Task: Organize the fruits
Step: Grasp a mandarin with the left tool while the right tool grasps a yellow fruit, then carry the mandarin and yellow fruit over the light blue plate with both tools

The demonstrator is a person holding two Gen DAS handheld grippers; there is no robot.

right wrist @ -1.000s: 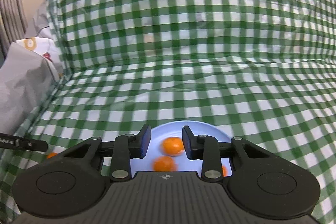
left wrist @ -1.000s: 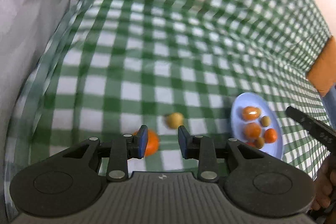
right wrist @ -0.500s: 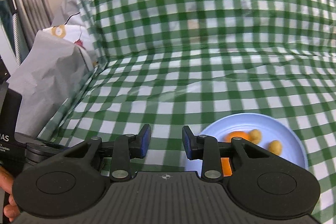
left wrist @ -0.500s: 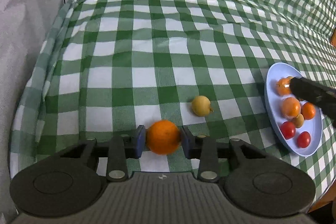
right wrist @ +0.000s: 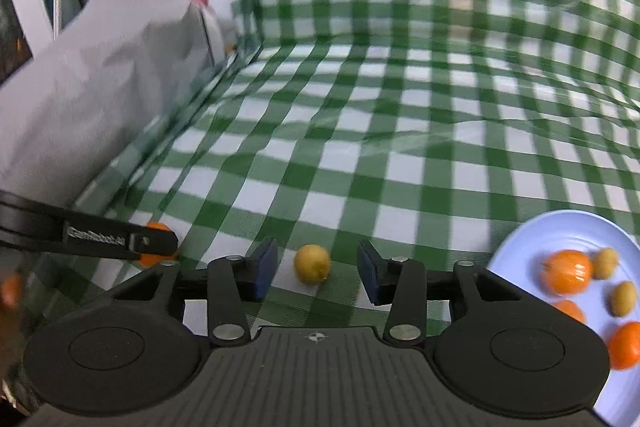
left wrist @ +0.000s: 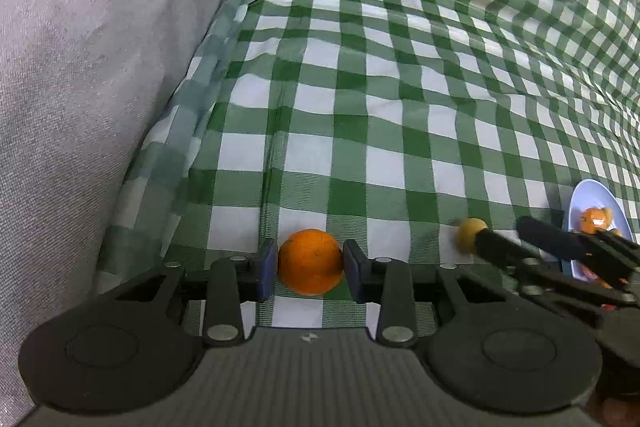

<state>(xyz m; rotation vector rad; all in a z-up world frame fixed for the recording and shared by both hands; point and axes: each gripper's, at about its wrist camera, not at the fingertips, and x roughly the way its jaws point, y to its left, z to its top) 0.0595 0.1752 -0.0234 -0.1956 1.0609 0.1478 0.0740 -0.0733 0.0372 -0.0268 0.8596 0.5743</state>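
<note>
Left gripper [left wrist: 310,263]: I have both blue pads pressed against the sides of the orange [left wrist: 310,261], low centre of the left wrist frame; I log it as clenched on the fruit, which sits on the green-checked tablecloth [left wrist: 360,115].

Right gripper [right wrist: 314,271]: jaws opening, pads clear of the small yellow fruit [right wrist: 312,263] lying between them on the cloth. Released, nothing gripped.

Further out, lower right of the right wrist frame: light blue plate [right wrist: 560,227] carrying oranges and small yellow fruits. At left edge, the left gripper's black finger crosses in front of the orange. Upper left: grey fabric [right wrist: 100,75] against the cloth's edge.
</note>
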